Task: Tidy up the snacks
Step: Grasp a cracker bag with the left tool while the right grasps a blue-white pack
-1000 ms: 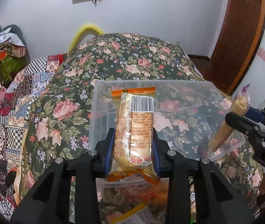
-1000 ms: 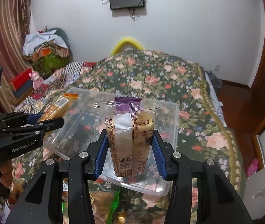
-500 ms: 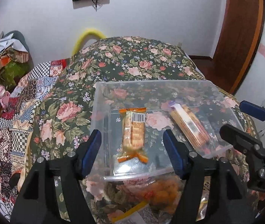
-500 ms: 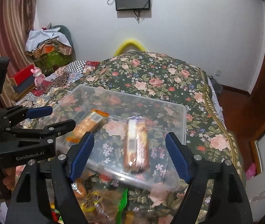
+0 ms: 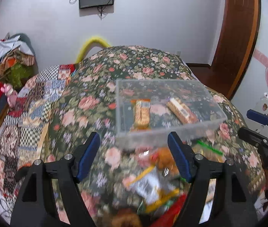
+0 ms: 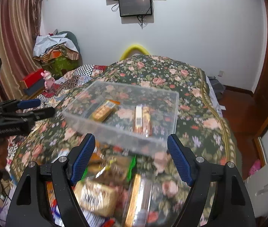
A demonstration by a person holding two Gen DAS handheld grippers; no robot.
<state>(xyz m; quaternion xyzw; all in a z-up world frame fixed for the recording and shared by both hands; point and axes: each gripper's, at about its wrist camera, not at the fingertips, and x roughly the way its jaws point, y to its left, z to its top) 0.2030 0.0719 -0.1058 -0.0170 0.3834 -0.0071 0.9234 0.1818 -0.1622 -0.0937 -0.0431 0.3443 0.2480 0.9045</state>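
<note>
A clear plastic box [image 5: 164,132] [image 6: 115,132] sits on the floral bedspread. In it lie an orange-wrapped biscuit pack [image 5: 142,111] [image 6: 103,110] on the left and a purple-ended biscuit pack [image 5: 181,110] [image 6: 142,120] on the right. My left gripper [image 5: 134,157] is open and empty, held above a blurred pile of loose snack packs [image 5: 152,185] in front of the box. My right gripper [image 6: 131,158] is open and empty above the same pile [image 6: 100,194]. Each gripper shows at the edge of the other's view, the right one [image 5: 256,124] and the left one [image 6: 32,107].
The floral bedspread [image 5: 134,64] stretches behind the box, with a patchwork quilt [image 5: 39,98] at its left. Clothes and boxes [image 6: 54,56] are piled at the far left by the curtain. A wooden door [image 5: 238,37] stands at the right.
Both grippers opened and dropped their biscuit packs into the box, then pulled back and up. They now hover over the snack pile in front of the box.
</note>
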